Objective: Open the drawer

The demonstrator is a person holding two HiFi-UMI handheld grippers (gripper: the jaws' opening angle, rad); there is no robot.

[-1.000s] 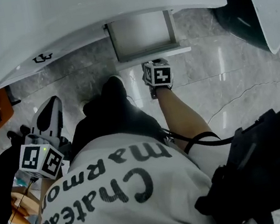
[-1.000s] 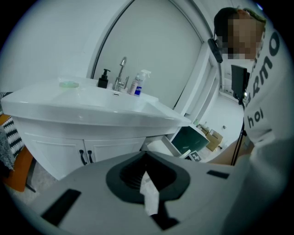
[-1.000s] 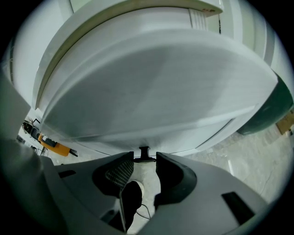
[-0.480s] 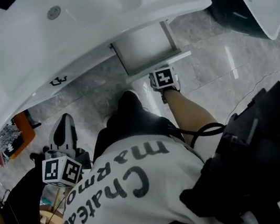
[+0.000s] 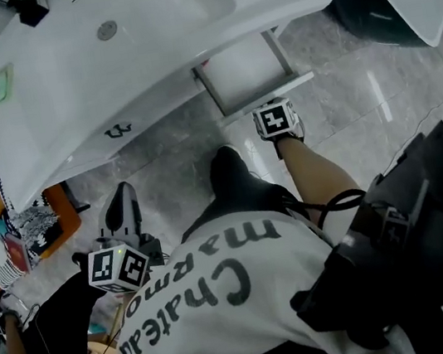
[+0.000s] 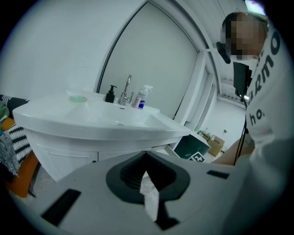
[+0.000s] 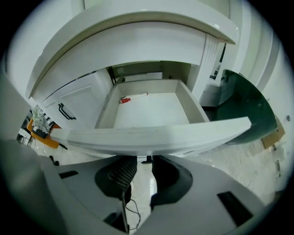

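Observation:
The white drawer (image 7: 151,108) under the sink vanity stands pulled out, with its front panel (image 7: 156,134) toward me. In the head view the drawer (image 5: 244,69) juts from the vanity, and the right gripper's marker cube (image 5: 276,118) sits just below the front panel (image 5: 271,96). My right gripper (image 7: 140,166) points up under that panel. Its jaws are closing, still apart, with floor showing between them and a small dark handle piece (image 7: 146,160) at their tips. My left gripper (image 5: 121,207) hangs at the lower left, away from the vanity. Seen from its own camera, the left gripper (image 6: 148,179) is shut on nothing.
A red item (image 7: 131,98) lies inside the drawer. A cabinet door with a black handle (image 7: 66,111) is left of it. On the sink top are a faucet (image 6: 126,89), bottles and a green dish (image 6: 78,98). A dark bin (image 7: 250,108) stands at the right and an orange rack (image 5: 54,229) at the left.
The head view has swung so that more of the sink top shows. The drawer stays open. Both grippers have risen a little, and the right one remains just below the drawer front.

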